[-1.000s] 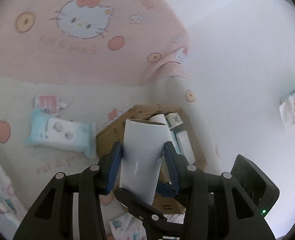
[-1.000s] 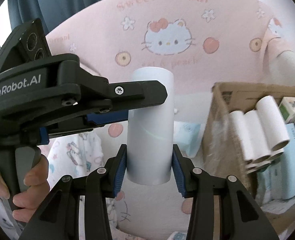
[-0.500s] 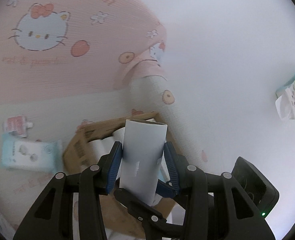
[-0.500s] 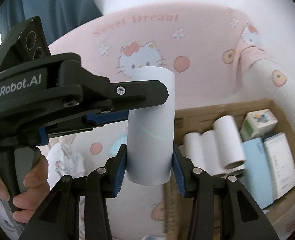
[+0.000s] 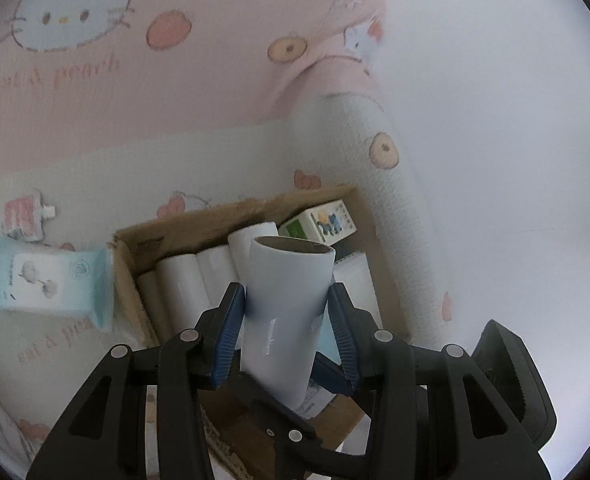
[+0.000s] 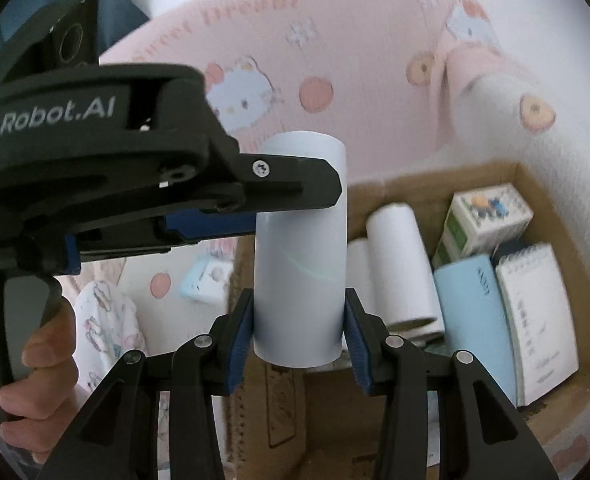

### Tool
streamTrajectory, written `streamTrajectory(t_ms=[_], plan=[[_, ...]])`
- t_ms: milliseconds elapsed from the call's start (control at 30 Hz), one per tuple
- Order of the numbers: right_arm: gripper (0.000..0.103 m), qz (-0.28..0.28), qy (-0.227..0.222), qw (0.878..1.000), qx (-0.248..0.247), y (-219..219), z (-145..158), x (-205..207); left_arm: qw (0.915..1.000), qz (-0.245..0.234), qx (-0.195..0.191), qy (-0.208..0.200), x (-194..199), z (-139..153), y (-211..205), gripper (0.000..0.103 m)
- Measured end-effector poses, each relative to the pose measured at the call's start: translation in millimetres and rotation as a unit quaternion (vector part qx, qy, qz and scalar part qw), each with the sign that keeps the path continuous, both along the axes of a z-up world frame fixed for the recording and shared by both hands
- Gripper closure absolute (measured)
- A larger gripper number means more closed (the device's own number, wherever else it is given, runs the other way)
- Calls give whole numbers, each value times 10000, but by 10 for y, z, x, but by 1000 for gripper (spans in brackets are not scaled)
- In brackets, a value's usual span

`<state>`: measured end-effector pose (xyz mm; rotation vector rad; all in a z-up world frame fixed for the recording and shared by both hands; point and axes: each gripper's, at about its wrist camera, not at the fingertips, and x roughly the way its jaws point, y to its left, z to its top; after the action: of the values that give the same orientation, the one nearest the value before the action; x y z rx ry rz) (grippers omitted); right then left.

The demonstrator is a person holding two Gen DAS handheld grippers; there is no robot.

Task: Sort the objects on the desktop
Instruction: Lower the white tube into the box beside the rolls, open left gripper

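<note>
A pale grey cardboard tube (image 6: 299, 248) stands upright, clamped near its lower end by the right gripper (image 6: 299, 320) and higher up by the left gripper (image 5: 285, 308), above an open brown cardboard box (image 6: 535, 184) of white rolls (image 6: 399, 264).

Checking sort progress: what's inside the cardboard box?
Inside the cardboard box: white paper rolls lying side by side, a small printed carton, a light blue pack, a spiral notepad. The held tube covers the box's left part.
</note>
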<state>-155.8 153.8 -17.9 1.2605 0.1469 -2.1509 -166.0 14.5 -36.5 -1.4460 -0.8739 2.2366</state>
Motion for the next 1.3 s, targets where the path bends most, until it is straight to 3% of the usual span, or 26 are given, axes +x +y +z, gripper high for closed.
streamTrajectory(t_ms=[167,300,500,633,867,933,1000,1133,1300], plan=[[63,-31,-407,9992,21,90,-153,-223,9990,114,191,-391,-115,-163,-3,56],[63,29,-481,9986,208,59,-214,-298,9976,207,290,-590,-212,-327,-22,56],[63,68,-808,9960,379,-12,-403,-436,9967,228,87,-774,-268,-469,-23,56],[63,24,-1088,9938,222,8,-496,-551,9970,102,-167,-743,-297,-456,21,56],[63,63,-1267,9916,255,8,-560,-685,9948,31,-241,-991,-349,-478,9,56],[63,26,-1318,9908,293,16,-593,-718,9918,-185,-494,-1160,-389,-495,61,61],[63,-28,-1375,9901,272,42,-616,-755,9867,-165,-780,-1417,-428,-536,64,73],[63,-111,-1474,9889,140,111,-616,-835,9853,-21,-527,-1623,-488,-565,-33,79],[62,-135,-1440,9892,225,134,-614,-888,9844,-80,-398,-1712,-507,-599,-90,80]])
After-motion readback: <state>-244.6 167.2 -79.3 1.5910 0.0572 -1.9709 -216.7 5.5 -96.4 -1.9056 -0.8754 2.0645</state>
